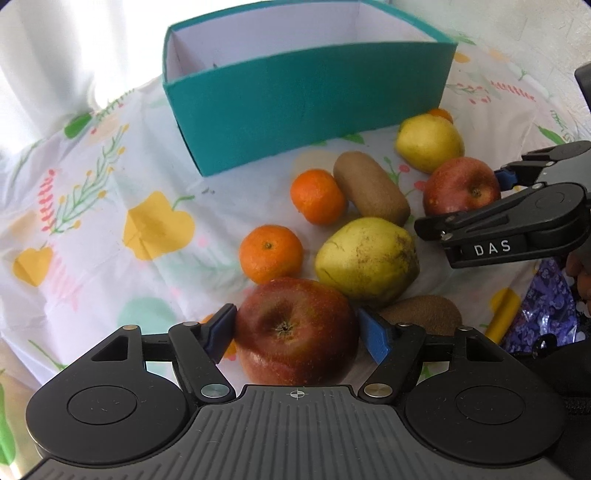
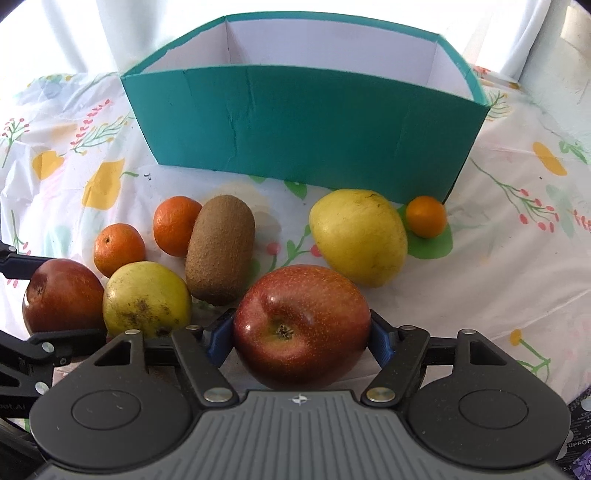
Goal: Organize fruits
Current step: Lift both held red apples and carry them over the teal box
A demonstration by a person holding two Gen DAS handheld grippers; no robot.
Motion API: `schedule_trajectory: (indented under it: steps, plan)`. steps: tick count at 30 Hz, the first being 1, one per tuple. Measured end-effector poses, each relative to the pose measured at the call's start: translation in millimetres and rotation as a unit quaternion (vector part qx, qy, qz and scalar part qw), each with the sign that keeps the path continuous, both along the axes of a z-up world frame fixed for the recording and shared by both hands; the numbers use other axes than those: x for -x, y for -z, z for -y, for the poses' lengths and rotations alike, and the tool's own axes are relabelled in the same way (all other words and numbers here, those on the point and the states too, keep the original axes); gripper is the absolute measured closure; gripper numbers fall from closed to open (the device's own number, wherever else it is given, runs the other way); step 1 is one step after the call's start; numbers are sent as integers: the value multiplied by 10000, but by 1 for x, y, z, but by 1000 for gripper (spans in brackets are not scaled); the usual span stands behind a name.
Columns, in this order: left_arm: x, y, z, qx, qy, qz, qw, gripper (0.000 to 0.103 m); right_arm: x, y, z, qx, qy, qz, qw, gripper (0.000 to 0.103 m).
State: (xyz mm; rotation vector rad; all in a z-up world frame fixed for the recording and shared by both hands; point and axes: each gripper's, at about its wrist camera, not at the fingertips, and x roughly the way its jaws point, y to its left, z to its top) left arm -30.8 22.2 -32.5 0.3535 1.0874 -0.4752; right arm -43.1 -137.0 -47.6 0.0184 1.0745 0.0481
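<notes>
My left gripper [image 1: 297, 332] is shut on a red apple [image 1: 295, 332] low over the cloth; the same apple shows at the left in the right wrist view [image 2: 61, 295]. My right gripper [image 2: 301, 332] is shut on a second red apple [image 2: 301, 325], which also shows in the left wrist view [image 1: 461, 186]. Between them lie a green-yellow pear [image 1: 367, 256], two mandarins [image 1: 271, 253] [image 1: 317, 195], a kiwi [image 1: 371, 188] and another kiwi [image 1: 424, 314]. A yellow pear [image 2: 358, 236] and a small mandarin [image 2: 426, 216] lie by the teal box [image 2: 303, 129], whose inside is white and divided.
A flower-print cloth [image 1: 110, 221] covers the table. White curtains [image 2: 74, 33] hang behind the box. A purple patterned bag [image 1: 546, 306] lies at the right edge of the left wrist view.
</notes>
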Motion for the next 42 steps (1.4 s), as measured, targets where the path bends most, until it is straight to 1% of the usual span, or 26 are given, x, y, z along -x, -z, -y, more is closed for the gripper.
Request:
schedule_trajectory:
  steps: [6, 11, 16, 20, 22, 27, 31, 39, 42]
  plan:
    - [2, -12, 1, 3, -104, 130, 9999, 27, 6, -15, 5, -39, 67, 197, 9998, 31]
    - [0, -34, 6, 93, -192, 384, 9990, 27, 9, -29, 7, -96, 65, 407, 9991, 31]
    - [-8, -54, 14, 144, -221, 699, 9972, 27, 10, -30, 5, -192, 3, 422, 9989, 31]
    - [-17, -62, 23, 108, -344, 845, 9958, 27, 12, -28, 0, -264, -150, 372, 9988, 31]
    - [-21, -64, 26, 113, -402, 872, 9953, 27, 14, -31, -2, -276, -212, 445, 9984, 31]
    - [-31, -70, 30, 59, -604, 957, 9936, 27, 15, -51, 0, -287, -212, 775, 9964, 31]
    - [-40, -82, 34, 95, -755, 1084, 9912, 27, 13, -73, 5, -273, -131, 1144, 9930, 31]
    - [-59, -108, 41, 148, -871, 1351, 9869, 27, -3, -112, 22, -203, 165, 1814, 9831, 31]
    - [-66, -123, 43, 247, -924, 1495, 9841, 27, -11, -124, 29, -175, 263, 2026, 9787, 31]
